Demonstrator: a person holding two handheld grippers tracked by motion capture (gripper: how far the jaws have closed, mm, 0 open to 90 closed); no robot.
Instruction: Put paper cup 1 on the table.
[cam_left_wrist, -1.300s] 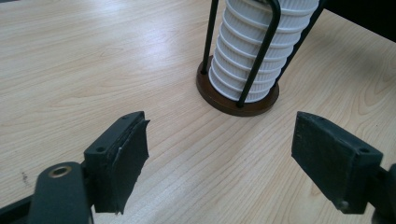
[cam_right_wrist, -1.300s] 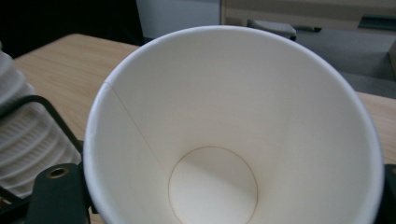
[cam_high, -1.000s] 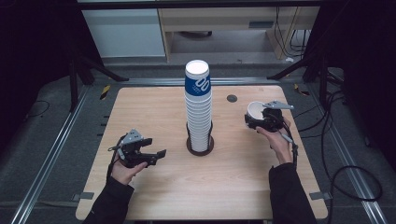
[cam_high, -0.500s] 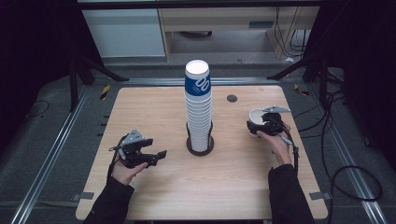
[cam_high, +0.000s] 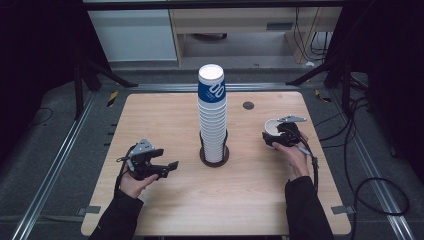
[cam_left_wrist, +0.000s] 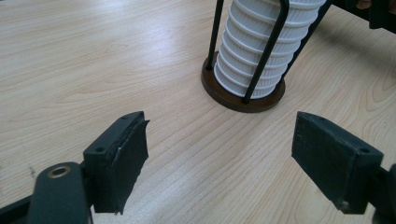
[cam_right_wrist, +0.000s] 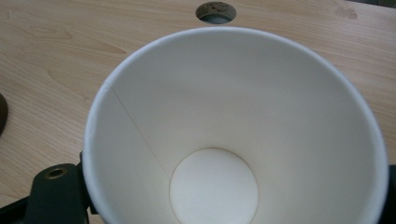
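Holding, right gripper (cam_high: 274, 138): has a single white paper cup (cam_high: 273, 128) between the jaws, mouth up. Jaws have just been opening, by a little. Near jaw sits right against the cup wall in the right gripper view; impossible to tell whether the pads still press or already let go.
Paper cup, place: at 3 o'clock from the cup stack (cam_high: 212, 117), well apart from it, low over or already on the table (cam_high: 165, 115). Looks inside empty and clean (cam_right_wrist: 233, 140), with the seam running down the wall.
Reason for this grip: taken low around the body, probably to keep the rim free and round and to put the cup down straight on its bottom.
Cup stack: stands tall at the middle of the table, mouths down, blue print on the top cup. Kept upright by thin black rods of a holder (cam_left_wrist: 243, 100) with a round dark base, so as not to lean or fall when one cup comes off.
Left gripper (cam_high: 169, 168): waits at 8 o'clock from the stack, near the table, jaws wide apart and empty (cam_left_wrist: 219, 154), pointed toward the holder. Seemingly ready to steady the stack or take the next cup.
Cable hole (cam_high: 248, 105): at 11 o'clock from the held cup, clear of it.
Step in hand, as judged: releasing one separated cup on the right side of the table.
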